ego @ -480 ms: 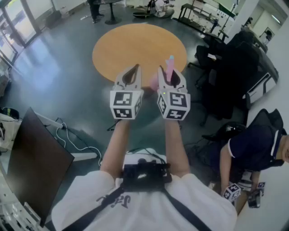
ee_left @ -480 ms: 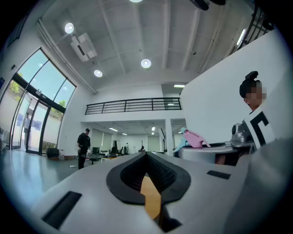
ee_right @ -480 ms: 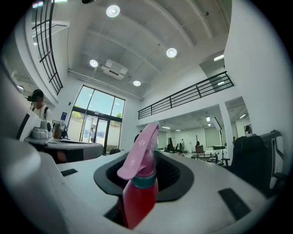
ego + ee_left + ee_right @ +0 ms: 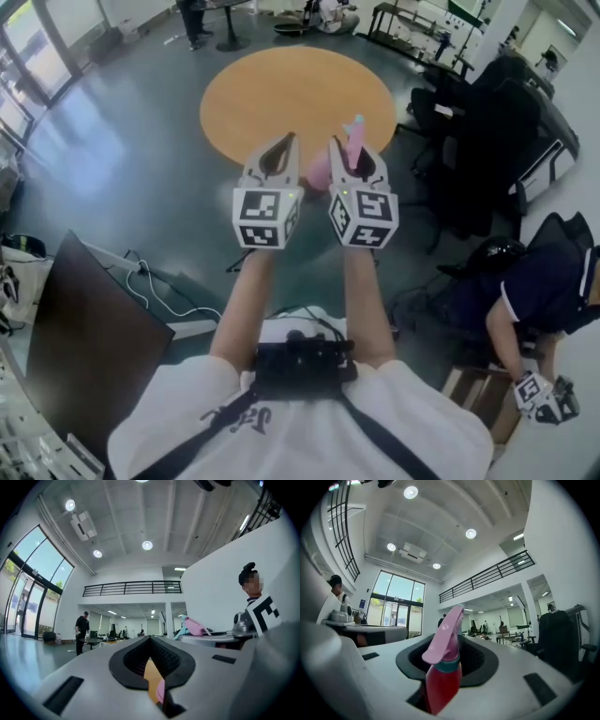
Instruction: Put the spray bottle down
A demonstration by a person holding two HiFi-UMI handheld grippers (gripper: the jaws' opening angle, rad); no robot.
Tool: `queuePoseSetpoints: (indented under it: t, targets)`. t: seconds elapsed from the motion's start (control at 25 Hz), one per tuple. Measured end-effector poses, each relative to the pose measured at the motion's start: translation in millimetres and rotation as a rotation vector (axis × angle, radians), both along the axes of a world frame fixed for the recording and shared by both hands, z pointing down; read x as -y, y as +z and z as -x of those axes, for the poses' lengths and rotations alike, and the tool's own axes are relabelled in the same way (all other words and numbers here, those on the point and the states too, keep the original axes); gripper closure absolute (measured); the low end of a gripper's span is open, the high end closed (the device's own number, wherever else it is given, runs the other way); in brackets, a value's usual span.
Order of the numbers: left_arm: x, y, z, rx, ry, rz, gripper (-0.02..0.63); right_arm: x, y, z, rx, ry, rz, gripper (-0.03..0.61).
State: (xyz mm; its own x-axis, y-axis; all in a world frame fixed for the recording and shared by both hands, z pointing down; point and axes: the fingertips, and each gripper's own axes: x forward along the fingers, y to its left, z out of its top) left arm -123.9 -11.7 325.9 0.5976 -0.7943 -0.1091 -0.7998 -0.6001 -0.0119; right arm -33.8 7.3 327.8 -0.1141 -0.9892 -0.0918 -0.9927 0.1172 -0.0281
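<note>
- Out in front of the person, the right hand-held gripper point(image 4: 349, 148) is clamped on the spray bottle point(image 4: 440, 686). It's carrying the bottle in the air right at the near edge of the round orange surface point(image 4: 281, 84), and the bottle isn't resting on anything as far as I can see.
- The jaws pinch the reddish body just under the teal collar point(image 4: 447, 664), and the pink trigger head point(image 4: 445, 634) pokes up above them. The bottle looks roughly upright, leaning a little.
- The left hand-held gripper point(image 4: 284, 145) sits just beside the right one, jaws closed together with nothing in them. Only a sliver of the surface and some pink shows through the slit.
- My guess on handling: it's plastic, so stiff enough for a firm squeeze and not fragile. The sides look smooth though, so it could slide or swivel in a two-point pinch.
- Weight is anyone's guess, since I can't see how full it is. If there's liquid, it sits below the grip, which should help it hang straight.
- The spot under the collar seems like the right place to hold, because the collar works as a stop if it slips. I'd stay off the trigger head, since squeezing that probably sprays.
- It's tall with a narrow base, so likely tippy. I'd get the bottom flat on the surface, well in from the edge, before letting go.
</note>
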Motion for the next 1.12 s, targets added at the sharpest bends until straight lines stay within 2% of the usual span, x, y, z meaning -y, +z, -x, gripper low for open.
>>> queuePoseSetpoints:
  t: [0.32,0.56,0.96,1.12]
  targets:
    - [-1.9,23.3,22.2,-0.013,0.033,0.043,0.609,-0.1,13.8,29.9,-0.011,0.014,0.033,0.436]
    - [8.6,21.0,31.5,-0.034,0.037,0.052,0.609,5.6,11.3,36.6,-0.029,0.015,0.047,0.436]
    - [44.0,6.5,5.8,-0.034,0.054,0.042,0.609,40.0,-4.4,-0.3,-0.001,0.038,0.013,0.436]
    - [52.2,-12.3,-20.2,-0.028,0.129,0.01,0.609,59.6,-21.5,-15.8,-0.002,0.023,-0.029,0.436]
